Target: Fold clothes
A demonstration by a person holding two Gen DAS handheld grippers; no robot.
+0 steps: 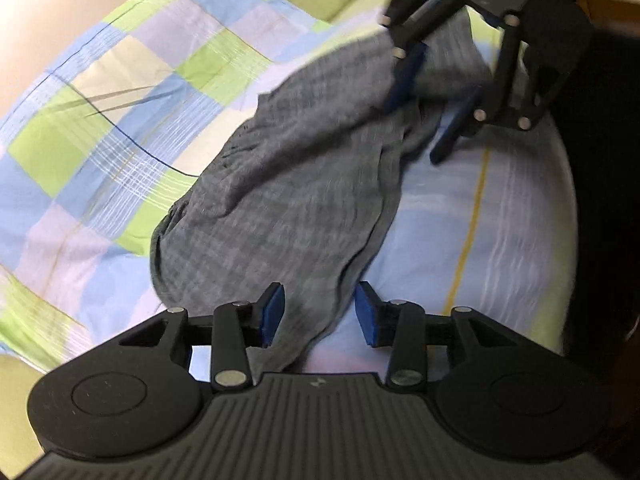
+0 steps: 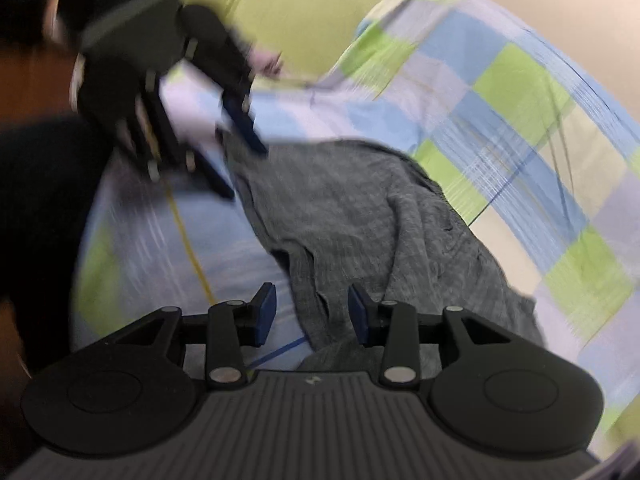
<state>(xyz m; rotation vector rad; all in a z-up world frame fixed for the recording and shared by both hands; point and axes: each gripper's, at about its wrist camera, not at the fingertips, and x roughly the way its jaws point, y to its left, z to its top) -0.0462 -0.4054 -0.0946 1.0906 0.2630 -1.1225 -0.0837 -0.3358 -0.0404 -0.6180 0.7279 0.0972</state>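
A grey knitted garment (image 1: 288, 200) lies crumpled on a checked bedsheet (image 1: 120, 120). My left gripper (image 1: 320, 314) is open, its blue pads on either side of the garment's near end. My right gripper (image 1: 424, 100) shows at the top of the left wrist view, open, at the garment's far end. In the right wrist view the garment (image 2: 360, 208) runs from my right gripper (image 2: 312, 312), which is open over its near end, toward my left gripper (image 2: 236, 152), open at the far end. Both views are blurred.
The sheet (image 2: 500, 120) is checked in green, blue and lilac, with a yellow stripe (image 1: 472, 224). A plain green pillow (image 2: 312, 12) lies at the head. The bed's edge drops into dark space (image 1: 600, 200) on one side.
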